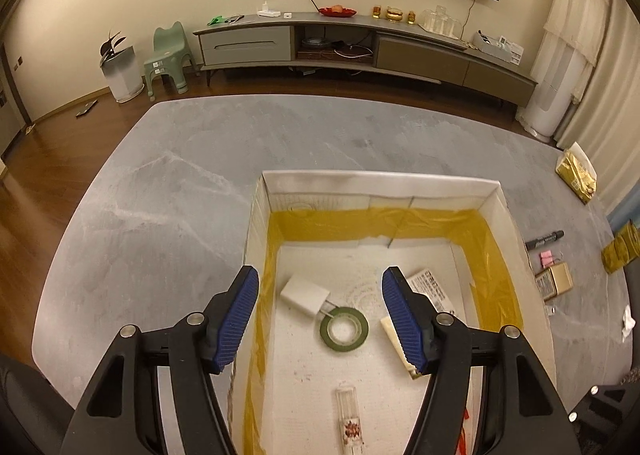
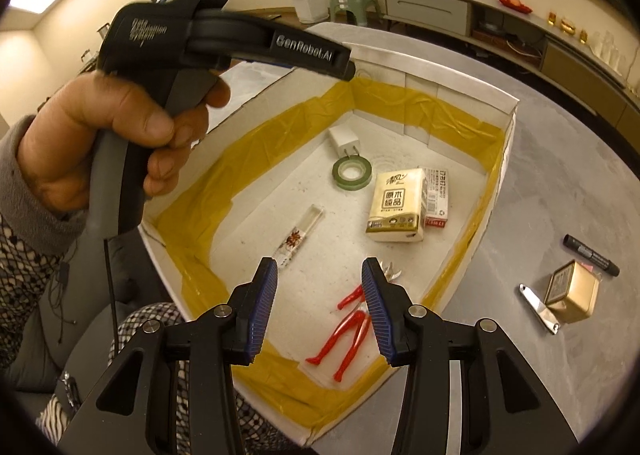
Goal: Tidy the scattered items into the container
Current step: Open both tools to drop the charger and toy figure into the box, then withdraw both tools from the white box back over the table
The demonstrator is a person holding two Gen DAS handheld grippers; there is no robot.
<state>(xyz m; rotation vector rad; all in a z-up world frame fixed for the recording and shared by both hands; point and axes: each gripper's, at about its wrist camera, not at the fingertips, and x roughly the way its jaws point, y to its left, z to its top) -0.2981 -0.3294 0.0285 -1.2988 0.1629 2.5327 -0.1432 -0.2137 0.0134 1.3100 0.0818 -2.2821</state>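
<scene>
Above the tape-lined white box (image 2: pixel 508 111), both the left gripper (image 1: pixel 320 319) and right gripper (image 2: pixel 320 307) hang spread and empty; inside lie a green tape roll (image 2: pixel 352 173), tissue pack (image 2: pixel 396 205) and red figure (image 2: pixel 346 331), while a black marker (image 2: pixel 591 255) and gold tin (image 2: pixel 574 291) rest outside on the grey table (image 2: pixel 560 175).

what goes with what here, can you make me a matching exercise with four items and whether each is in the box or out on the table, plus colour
Things:
1. tape roll
2. marker
3. toy figure
4. tin

Descriptions:
a. gold, on the table
b. green, in the box
c. black, on the table
d. red, in the box

Pairs: 1-b, 2-c, 3-d, 4-a
</scene>
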